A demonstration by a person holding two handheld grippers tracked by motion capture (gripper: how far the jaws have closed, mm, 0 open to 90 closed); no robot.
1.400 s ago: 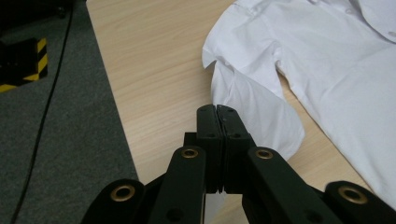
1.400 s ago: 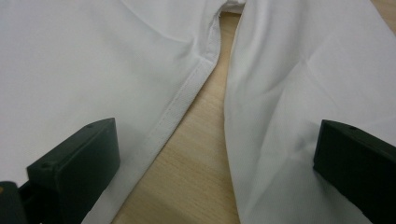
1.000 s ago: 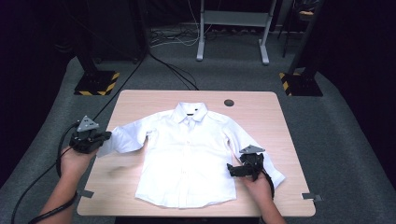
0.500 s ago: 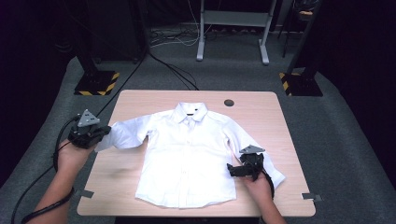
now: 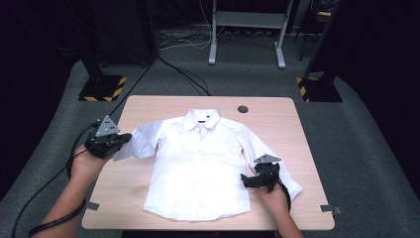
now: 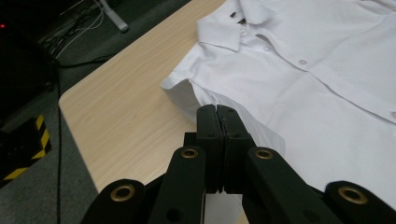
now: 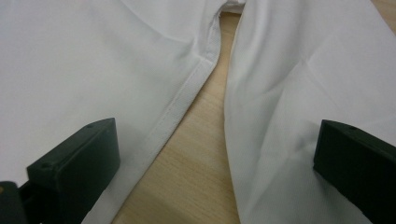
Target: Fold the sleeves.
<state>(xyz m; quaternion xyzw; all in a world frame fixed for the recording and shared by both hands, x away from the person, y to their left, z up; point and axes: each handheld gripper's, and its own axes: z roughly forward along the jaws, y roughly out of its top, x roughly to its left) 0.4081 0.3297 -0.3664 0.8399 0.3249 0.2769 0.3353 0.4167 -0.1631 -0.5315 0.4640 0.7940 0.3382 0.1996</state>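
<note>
Here, left gripper (image 5: 118, 142) clamped on the left sleeve (image 5: 140, 145) of one white shirt (image 5: 200, 168), lifted off the table's (image 5: 143, 106) left edge; right gripper (image 7: 212, 163) spread wide, straddling the right sleeve (image 7: 299, 102). Bare wood beyond the collar (image 5: 200, 117); one round grommet (image 5: 242, 109).

Both claws, left (image 5: 120, 142) and right (image 5: 246, 180), are black with brass rivets, a grey three-cornered plate above, black cable trailing behind; forearms bare.

Smooth cloth shirt (image 5: 198, 168), matt wood table (image 5: 277, 114)
</note>
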